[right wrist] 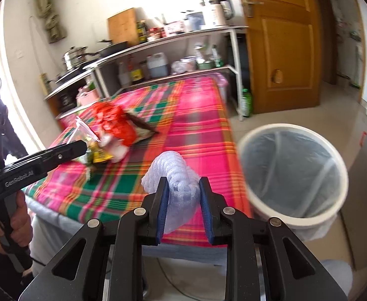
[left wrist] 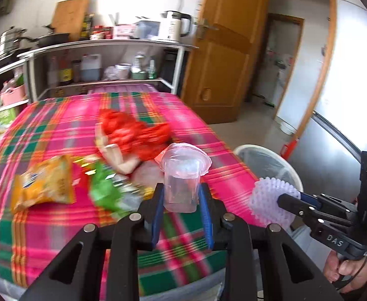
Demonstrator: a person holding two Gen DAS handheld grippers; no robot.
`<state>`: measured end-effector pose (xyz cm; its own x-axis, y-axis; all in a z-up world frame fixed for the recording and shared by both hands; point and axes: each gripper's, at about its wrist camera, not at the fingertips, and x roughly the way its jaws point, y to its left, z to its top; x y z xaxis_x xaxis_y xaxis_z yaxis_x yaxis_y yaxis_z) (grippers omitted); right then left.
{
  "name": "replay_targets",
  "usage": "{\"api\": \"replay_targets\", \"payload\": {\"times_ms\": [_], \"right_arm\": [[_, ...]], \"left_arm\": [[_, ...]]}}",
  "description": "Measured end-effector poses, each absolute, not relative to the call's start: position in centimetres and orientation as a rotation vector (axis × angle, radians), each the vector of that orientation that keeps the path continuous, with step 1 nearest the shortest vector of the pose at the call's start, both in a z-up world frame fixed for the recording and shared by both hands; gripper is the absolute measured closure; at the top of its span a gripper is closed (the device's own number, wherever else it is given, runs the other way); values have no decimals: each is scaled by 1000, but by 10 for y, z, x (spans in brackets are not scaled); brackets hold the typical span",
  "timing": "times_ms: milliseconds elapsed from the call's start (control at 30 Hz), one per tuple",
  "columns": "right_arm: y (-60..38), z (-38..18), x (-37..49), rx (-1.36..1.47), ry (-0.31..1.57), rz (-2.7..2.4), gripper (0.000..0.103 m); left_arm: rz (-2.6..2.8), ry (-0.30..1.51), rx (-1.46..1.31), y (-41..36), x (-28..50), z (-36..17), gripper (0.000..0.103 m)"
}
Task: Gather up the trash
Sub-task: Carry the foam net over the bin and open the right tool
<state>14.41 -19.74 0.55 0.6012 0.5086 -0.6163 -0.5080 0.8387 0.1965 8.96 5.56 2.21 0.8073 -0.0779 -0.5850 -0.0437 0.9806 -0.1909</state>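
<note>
My left gripper is shut on a clear plastic cup with a loose clear lid, held above the plaid table. My right gripper is shut on a white foam fruit net; it also shows in the left wrist view. The white bin with a clear liner stands right of the table, beside the right gripper. A red plastic bag, a yellow snack packet and a green wrapper lie on the table.
A white metal shelf with pots, bottles and a kettle stands behind the table. A wooden door is open at the back right. Tiled floor lies around the bin.
</note>
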Motion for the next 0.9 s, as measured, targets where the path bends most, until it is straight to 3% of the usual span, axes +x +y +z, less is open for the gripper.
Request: {"api": "replay_targets", "payload": {"times_ms": [900], "right_arm": [[-304, -35, 234, 114, 792, 309, 77]], "left_arm": [[-354, 753, -91, -76, 218, -5, 74]]}}
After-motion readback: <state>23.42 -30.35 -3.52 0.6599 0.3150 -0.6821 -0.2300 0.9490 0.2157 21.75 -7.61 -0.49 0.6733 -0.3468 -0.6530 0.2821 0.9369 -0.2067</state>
